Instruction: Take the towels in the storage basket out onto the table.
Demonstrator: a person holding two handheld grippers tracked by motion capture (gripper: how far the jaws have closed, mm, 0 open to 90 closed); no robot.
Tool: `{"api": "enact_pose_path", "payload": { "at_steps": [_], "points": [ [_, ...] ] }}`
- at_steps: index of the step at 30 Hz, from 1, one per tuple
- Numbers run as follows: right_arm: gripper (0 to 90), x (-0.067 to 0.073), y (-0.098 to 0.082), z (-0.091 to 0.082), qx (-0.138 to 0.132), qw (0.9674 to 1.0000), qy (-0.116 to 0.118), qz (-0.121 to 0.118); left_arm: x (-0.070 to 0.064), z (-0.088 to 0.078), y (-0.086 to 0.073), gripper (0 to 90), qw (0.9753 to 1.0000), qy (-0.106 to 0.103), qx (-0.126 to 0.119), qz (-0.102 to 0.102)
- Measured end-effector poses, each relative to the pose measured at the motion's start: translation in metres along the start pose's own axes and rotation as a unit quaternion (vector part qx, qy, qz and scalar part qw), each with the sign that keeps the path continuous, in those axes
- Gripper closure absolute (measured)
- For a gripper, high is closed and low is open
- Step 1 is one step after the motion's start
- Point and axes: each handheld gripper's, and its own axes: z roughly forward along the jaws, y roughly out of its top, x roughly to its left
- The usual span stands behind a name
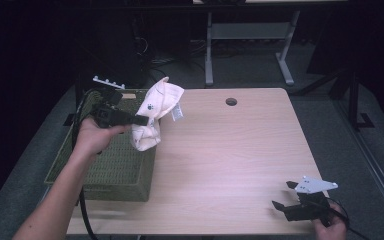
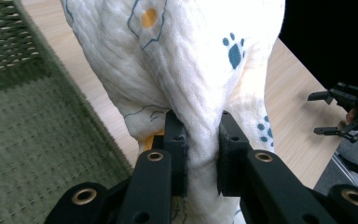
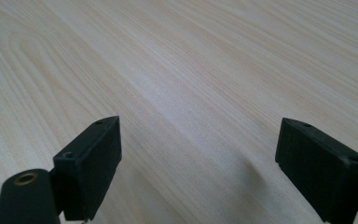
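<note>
The left tool is clamped on a white cloth and holds it up off the table, above the table's left edge where the green basket meets it. In the left tool's own view its jaws stand close together with a fold of the cloth pinched between them; the fabric is quilted, printed with blue paw marks and an orange dot, and hangs bunched on both sides of the jaws. A small tag hangs from the cloth on the side away from the basket. The left hand grips the tool over the basket, whose woven floor lies just left of the cloth in the left gripper view.

The right tool sits near the table's front right corner, well apart from the basket and the cloth, held by the right hand. Its jaws are spread wide with nothing between them; bare wood grain lies under the right tool. It also appears far off in the left gripper view, jaws apart.

A round hole is in the table near its far edge, to the right of the basket.
</note>
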Motion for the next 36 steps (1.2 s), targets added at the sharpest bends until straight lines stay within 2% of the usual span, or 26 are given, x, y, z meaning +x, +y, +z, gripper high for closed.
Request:
{"api": "enact_pose_path", "payload": {
  "at_steps": [33,36],
  "points": [
    [14.0,-0.001,-0.001,0.0,-0.006,1.0,0.005,-0.003,-0.033,0.075,0.022,77.2,0.998,-0.048,0.032,0.023],
    [14.0,-0.001,-0.001,0.0,-0.007,0.9999,0.007,-0.003,-0.036,0.083,0.025,77.2,0.9973,-0.052,0.039,0.032]
  ]
}}
